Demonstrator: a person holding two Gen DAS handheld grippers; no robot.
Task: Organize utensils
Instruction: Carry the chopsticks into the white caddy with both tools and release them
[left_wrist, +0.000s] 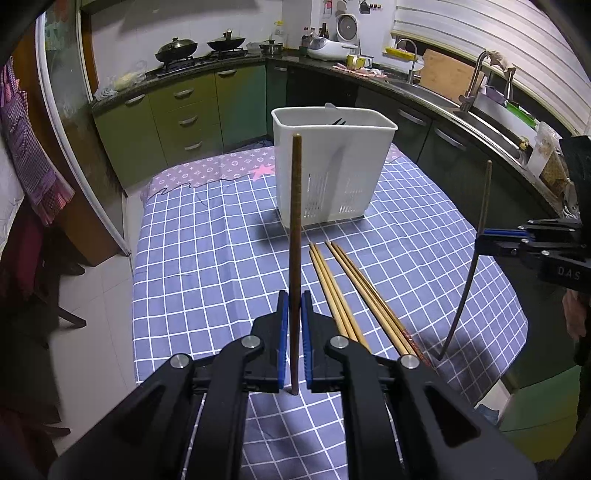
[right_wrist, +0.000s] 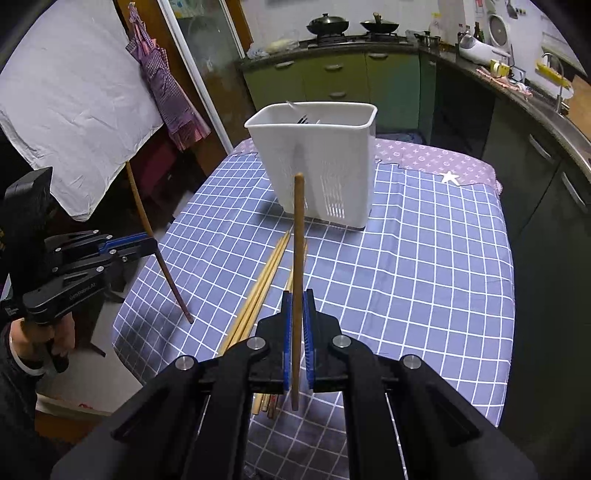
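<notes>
Left gripper (left_wrist: 294, 306): pads clamped on a dark chopstick (left_wrist: 296, 236), gripped near its lower end. Long axis runs up and away from the pads, upper tip toward the white holder (left_wrist: 332, 166); short lower end sticks out below the pads.

Right gripper (right_wrist: 297, 306): pads clamped on a lighter brown chopstick (right_wrist: 298, 236). Same attitude, long axis up and forward, tip toward the holder. In the left wrist view it stands near upright over the bench's right edge.

Both sticks are held in the air above the bench (left_wrist: 221, 258), which is covered in a blue checked cloth.

Four pale chopsticks (left_wrist: 343, 288) lie flat on the cloth as two pairs side by side, long axes running from the near edge toward the holder.

Holder stands upright past the bench's middle, toward the far edge, dark utensil tips showing inside.
</notes>
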